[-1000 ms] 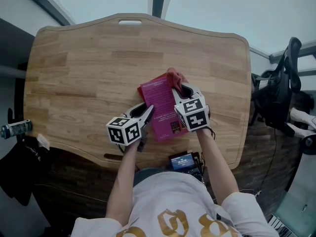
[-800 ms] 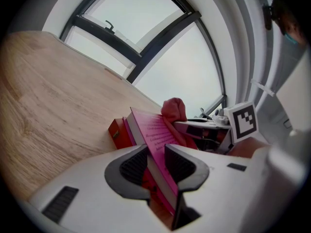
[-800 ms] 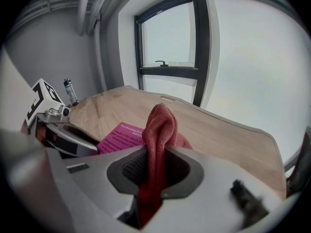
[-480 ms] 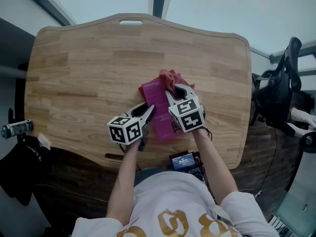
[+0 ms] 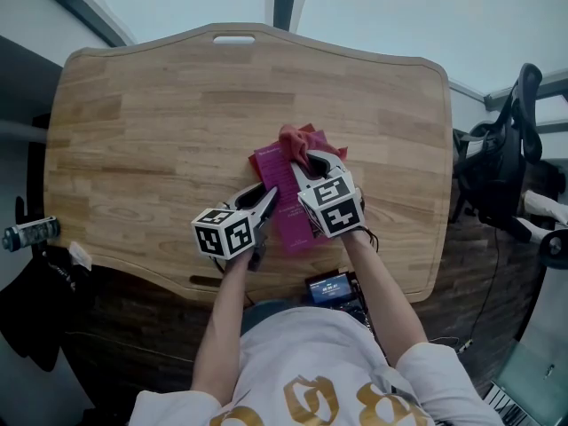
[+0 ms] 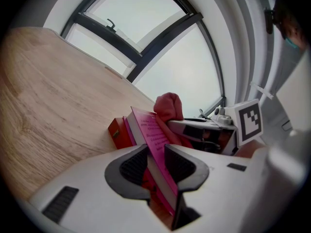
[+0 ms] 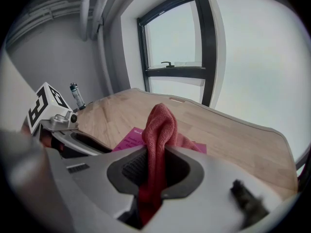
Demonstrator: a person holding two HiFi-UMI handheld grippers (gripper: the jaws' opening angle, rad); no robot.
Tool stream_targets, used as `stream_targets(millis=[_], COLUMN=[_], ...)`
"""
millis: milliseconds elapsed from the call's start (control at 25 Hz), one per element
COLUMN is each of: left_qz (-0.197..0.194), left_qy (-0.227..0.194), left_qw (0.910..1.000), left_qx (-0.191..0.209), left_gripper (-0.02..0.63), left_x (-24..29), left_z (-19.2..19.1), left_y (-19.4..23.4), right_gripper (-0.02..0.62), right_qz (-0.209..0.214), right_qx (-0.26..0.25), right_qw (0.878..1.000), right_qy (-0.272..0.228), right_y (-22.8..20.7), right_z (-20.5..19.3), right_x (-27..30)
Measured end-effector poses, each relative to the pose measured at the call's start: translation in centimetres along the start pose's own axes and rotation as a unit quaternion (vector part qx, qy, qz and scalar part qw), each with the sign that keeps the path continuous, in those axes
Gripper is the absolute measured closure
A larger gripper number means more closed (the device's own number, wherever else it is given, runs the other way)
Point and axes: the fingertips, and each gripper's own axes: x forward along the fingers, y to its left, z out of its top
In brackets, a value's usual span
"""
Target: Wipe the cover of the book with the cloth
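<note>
Two claws crowd one table [image 5: 151, 122]: the left claw [image 5: 265, 197] clamps the pink book [image 5: 272, 172] by its near edge, the right claw [image 5: 311, 160] just beside it pinches the red cloth [image 5: 298, 138] onto the cover, with a bottle [image 5: 27, 232] well to the left.

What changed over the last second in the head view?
The right gripper, shut on the red cloth, slid left across the cover of the pink book, toward the left gripper, hiding more of it. Unchanged: the left gripper stays clamped on the book's near edge; the book lies in place on the wooden table.
</note>
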Motion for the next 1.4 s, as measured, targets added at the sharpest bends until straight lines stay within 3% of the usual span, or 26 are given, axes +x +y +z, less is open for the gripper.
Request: stream_targets(millis=[1400], left_qz=[0.004], left_qy=[-0.004], left_qw=[1.0], left_qx=[0.004], left_gripper=[0.491], left_x=[0.0], left_z=[0.0], left_y=[-0.1], right_gripper=[0.523], right_qz=[0.05], right_qx=[-0.004], right_qw=[0.999], right_qy=[-0.006], right_y=[2.4], right_z=[0.1], right_x=[0.4])
